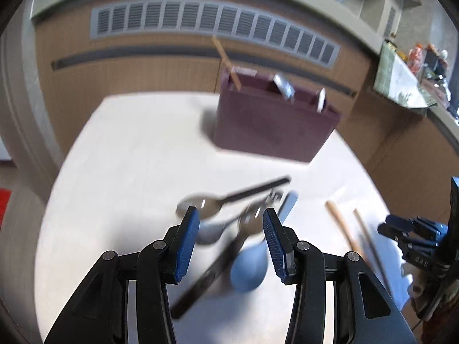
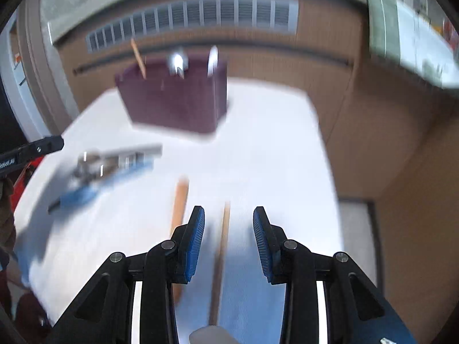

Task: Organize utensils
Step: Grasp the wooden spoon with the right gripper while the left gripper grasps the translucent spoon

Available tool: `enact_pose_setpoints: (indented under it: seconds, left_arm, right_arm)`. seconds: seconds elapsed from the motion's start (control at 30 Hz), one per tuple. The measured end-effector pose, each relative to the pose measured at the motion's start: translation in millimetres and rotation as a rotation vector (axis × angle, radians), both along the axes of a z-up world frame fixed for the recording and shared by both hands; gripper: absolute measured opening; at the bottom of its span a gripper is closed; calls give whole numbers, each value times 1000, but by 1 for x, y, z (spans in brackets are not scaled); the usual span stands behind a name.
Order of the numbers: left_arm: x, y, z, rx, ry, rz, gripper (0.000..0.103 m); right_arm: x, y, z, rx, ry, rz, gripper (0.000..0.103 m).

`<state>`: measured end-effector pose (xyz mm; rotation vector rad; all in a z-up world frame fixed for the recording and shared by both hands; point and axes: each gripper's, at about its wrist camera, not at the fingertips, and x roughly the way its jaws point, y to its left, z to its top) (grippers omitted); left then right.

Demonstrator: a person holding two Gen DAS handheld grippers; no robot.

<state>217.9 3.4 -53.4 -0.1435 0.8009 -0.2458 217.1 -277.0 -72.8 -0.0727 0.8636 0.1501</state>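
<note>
Both views are motion-blurred; fine detail is unreliable.

Left tool: jaws spread apart, nothing gripped. Its blue ribbed pads hang above a loose pile of utensils on the white surface. The pile comprises a metal spoon with a black handle, a light blue plastic spoon, a pale grey spoon and a metal fork-like piece with a dark handle; these overlap one another. Contact between the pads and the pile cannot be determined.

Right tool: jaws likewise parted, released, holding nothing. A thin wooden stick lies on the surface, running lengthwise through the gap between the pads without visible contact. A thicker, pale wooden handle lies just beside it, to the left in this view. In the left wrist view, the right tool appears at the right edge, near both wooden pieces.

A dark maroon rectangular utensil holder stands upright at the far side of the surface, well apart from the pile. It contains a wooden stick leaning at its left end, and two metal utensils protruding towards its right end. The compartments cannot be told apart.

Behind the surface runs a brown wall panel with a grey louvred vent.
</note>
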Motion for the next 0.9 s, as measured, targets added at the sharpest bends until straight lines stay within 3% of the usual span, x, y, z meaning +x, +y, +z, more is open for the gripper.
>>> enact_pose_setpoints:
  seconds: [0.23, 0.5, 0.57, 0.67, 0.9]
  left_arm:
    - [-5, -1, -13, 16, 11, -35, 47]
    - [-4, 12, -14, -25, 27, -26, 47]
    - [-5, 11, -16, -19, 26, -35, 47]
    - [-7, 8, -17, -17, 26, -59, 47]
    - [-9, 4, -18, 6, 26, -80, 47]
  right_arm:
    - [0, -6, -34, 29, 76, -27, 33]
    - [5, 5, -34, -35, 39, -14, 25]
    - [5, 8, -34, -38, 37, -2, 14]
    - [9, 11, -34, -9, 44, 10, 6]
    - [22, 20, -12, 96, -15, 29, 5]
